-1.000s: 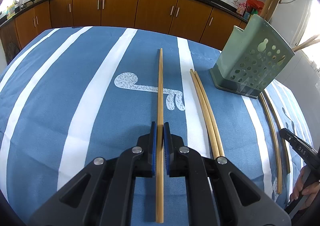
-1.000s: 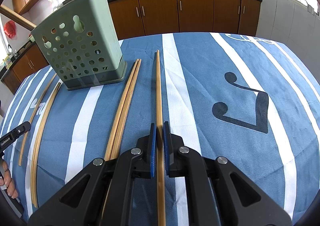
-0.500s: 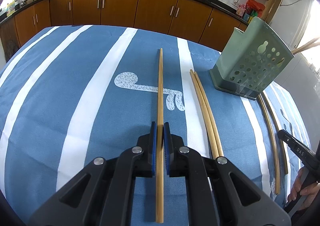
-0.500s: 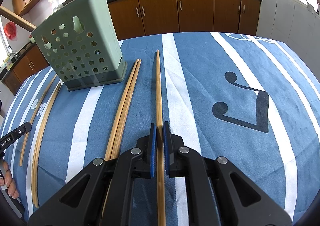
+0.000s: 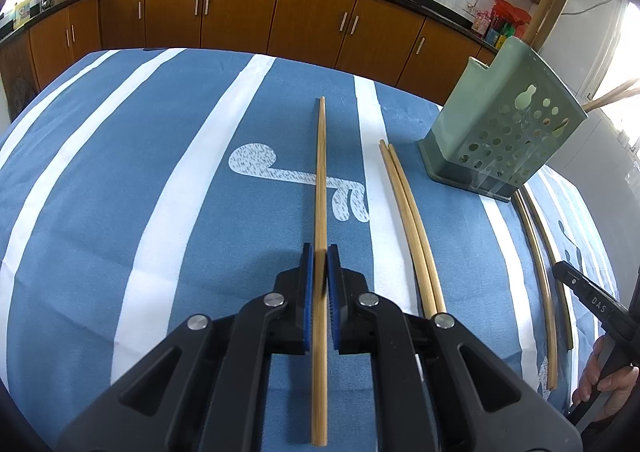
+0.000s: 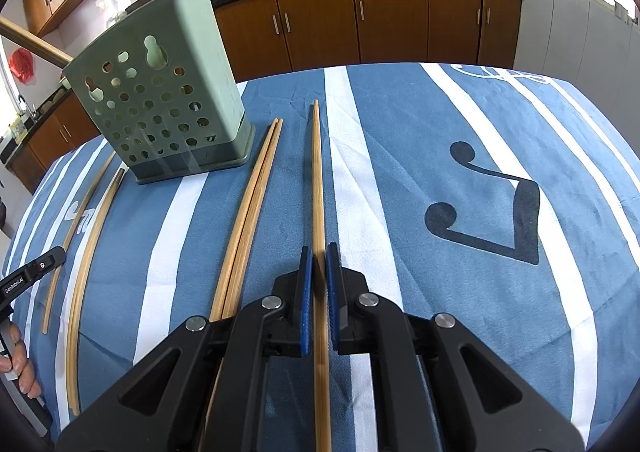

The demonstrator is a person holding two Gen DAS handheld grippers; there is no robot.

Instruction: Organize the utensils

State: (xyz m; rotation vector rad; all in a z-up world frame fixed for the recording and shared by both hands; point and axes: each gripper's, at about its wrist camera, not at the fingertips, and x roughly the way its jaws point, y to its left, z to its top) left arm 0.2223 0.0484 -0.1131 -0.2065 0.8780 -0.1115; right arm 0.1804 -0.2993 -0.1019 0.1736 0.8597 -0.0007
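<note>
My left gripper point(image 5: 319, 252) is shut on a long bamboo chopstick point(image 5: 320, 172) that points forward over the blue striped tablecloth point(image 5: 120, 172). My right gripper point(image 6: 316, 254) is shut on another long bamboo chopstick point(image 6: 317, 180). A green perforated utensil holder point(image 5: 504, 132) stands upright to the right in the left wrist view; it also shows at the left of the right wrist view point(image 6: 160, 100), with chopsticks sticking out of its top. A pair of chopsticks point(image 5: 408, 220) lies on the cloth beside the holder, also in the right wrist view point(image 6: 248, 212).
Two more chopsticks point(image 5: 540, 272) lie past the holder, seen in the right wrist view point(image 6: 84, 248) at the left. The other gripper's tip and a hand show at the edges point(image 5: 592, 300) point(image 6: 28, 276). Wooden kitchen cabinets point(image 5: 240, 20) stand behind the table.
The left wrist view has risen or pulled back a little, so more of the cabinets and table show. The right wrist view is nearly unchanged. Both grippers stay shut on their chopsticks.
</note>
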